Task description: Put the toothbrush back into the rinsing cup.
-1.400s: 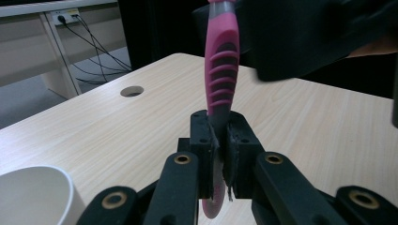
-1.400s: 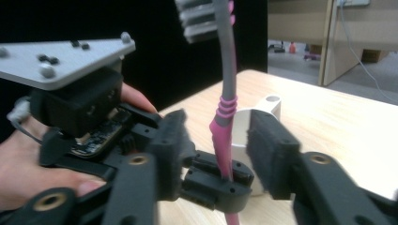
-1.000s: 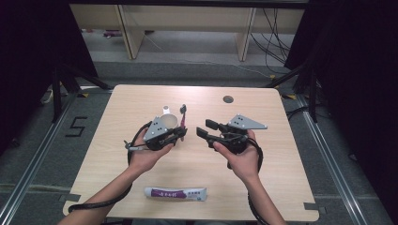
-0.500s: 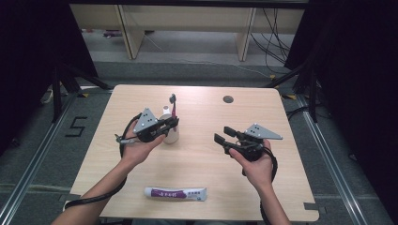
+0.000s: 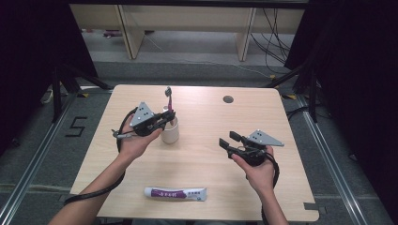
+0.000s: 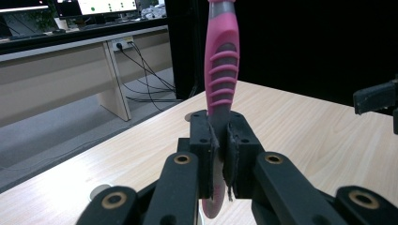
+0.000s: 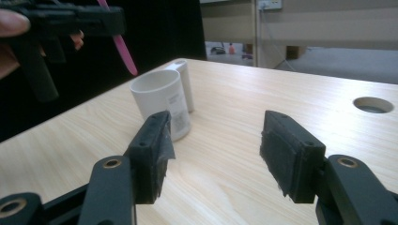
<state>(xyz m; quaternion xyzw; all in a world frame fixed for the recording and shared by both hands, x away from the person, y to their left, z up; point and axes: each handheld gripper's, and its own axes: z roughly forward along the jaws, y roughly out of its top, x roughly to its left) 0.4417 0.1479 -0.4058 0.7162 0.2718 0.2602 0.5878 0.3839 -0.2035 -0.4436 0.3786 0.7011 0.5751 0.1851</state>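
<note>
High view, left gripper (image 5: 168, 116) clamped on pink toothbrush (image 5: 168, 96), upright above white cup (image 5: 170, 131) left of worktop (image 5: 206, 150) centre, brush head hidden, left gripper view, ribbed handle top cut off, right gripper view, right gripper (image 7: 213, 150) jaws just opening, nothing between them.

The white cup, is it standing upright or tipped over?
Upright. The white cup stands on its base on the table, open rim facing up, beneath the pink toothbrush.
</note>
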